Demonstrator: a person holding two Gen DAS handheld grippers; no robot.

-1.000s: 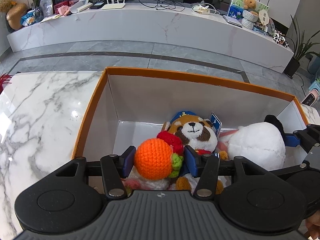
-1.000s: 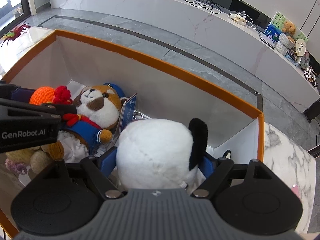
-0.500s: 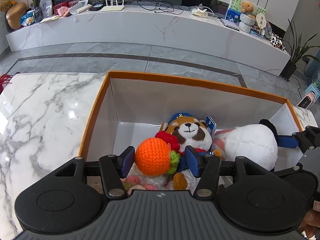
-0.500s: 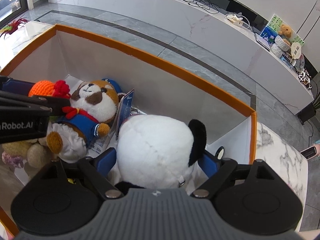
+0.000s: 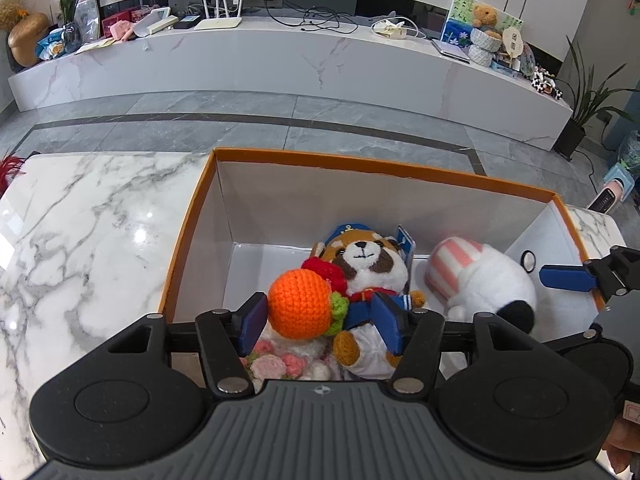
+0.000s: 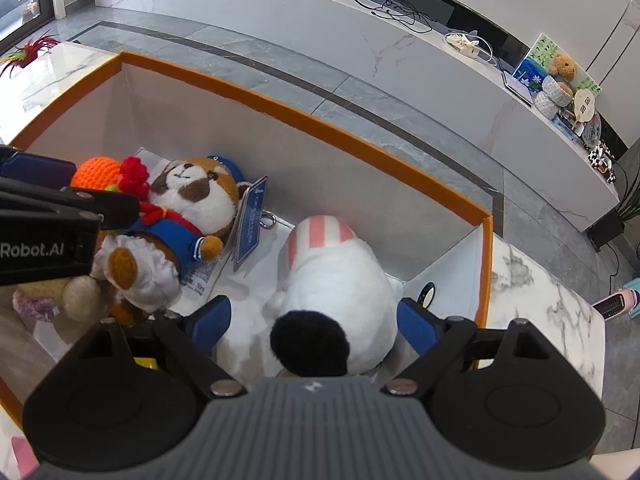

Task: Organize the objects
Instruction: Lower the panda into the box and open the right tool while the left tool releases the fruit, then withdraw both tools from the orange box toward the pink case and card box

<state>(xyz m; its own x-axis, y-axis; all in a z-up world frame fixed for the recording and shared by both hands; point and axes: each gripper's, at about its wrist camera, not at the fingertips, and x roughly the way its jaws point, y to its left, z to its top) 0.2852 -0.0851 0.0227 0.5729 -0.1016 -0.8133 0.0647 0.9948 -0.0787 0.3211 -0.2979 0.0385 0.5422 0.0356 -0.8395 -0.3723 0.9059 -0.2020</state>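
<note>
Since a second ago the white plush (image 6: 340,284) has dropped from the right gripper (image 6: 314,326) onto the box floor, its striped end now showing. That gripper's jaws stand spread, clear of the plush on both sides. Left gripper (image 5: 318,322) jaws are opening; the orange crochet ball (image 5: 299,305) sits between them, touching the left pad only (the other side shows a gap). Beside it lies the raccoon plush (image 5: 366,268). Bare floor remains along the far wall of the orange-rimmed box (image 5: 360,166), which stands on the marble table (image 5: 88,232).
</note>
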